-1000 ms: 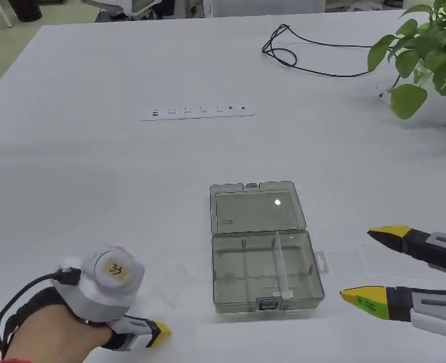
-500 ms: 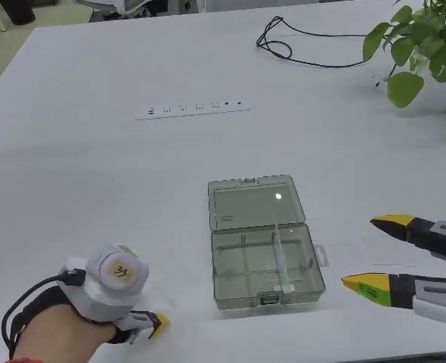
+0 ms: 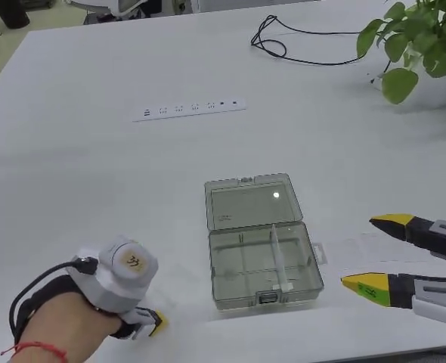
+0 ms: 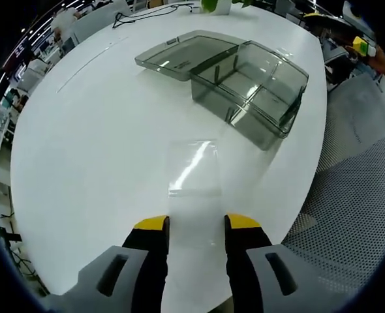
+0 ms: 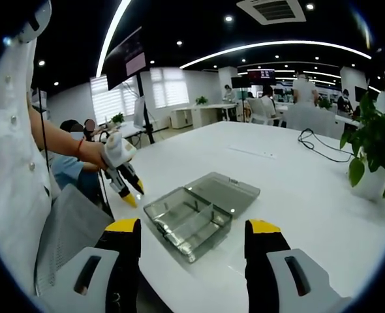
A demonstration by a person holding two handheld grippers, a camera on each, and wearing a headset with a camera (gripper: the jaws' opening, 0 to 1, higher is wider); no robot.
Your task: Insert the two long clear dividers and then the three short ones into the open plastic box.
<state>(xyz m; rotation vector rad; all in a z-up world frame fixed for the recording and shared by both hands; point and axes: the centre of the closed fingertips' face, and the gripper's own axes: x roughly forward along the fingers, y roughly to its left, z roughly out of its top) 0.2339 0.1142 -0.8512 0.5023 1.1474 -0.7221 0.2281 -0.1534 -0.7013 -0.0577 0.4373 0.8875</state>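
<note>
The smoky clear plastic box (image 3: 242, 261) lies open on the white table, its lid (image 3: 249, 200) flat behind it. One long clear divider (image 3: 278, 257) stands inside, right of the middle. In the left gripper view a clear divider (image 4: 194, 166) lies flat on the table just ahead of my left gripper (image 4: 197, 225), which is open and holds nothing; the box (image 4: 251, 81) is beyond it. My left gripper (image 3: 151, 324) sits left of the box. To the right of the box, my right gripper (image 3: 368, 253) is wide open and empty, with faint clear dividers (image 3: 348, 248) between it and the box.
A white power strip (image 3: 189, 110) lies further back on the table. A black cable (image 3: 298, 49) and a potted plant (image 3: 416, 38) are at the far right. The table's near edge runs close below both grippers. In the right gripper view, a person (image 5: 23, 150) stands at the left.
The head camera has shifted a little. My left hand has tilted and edged slightly right, still low beside the box. The right gripper stays where it was, still open.
</note>
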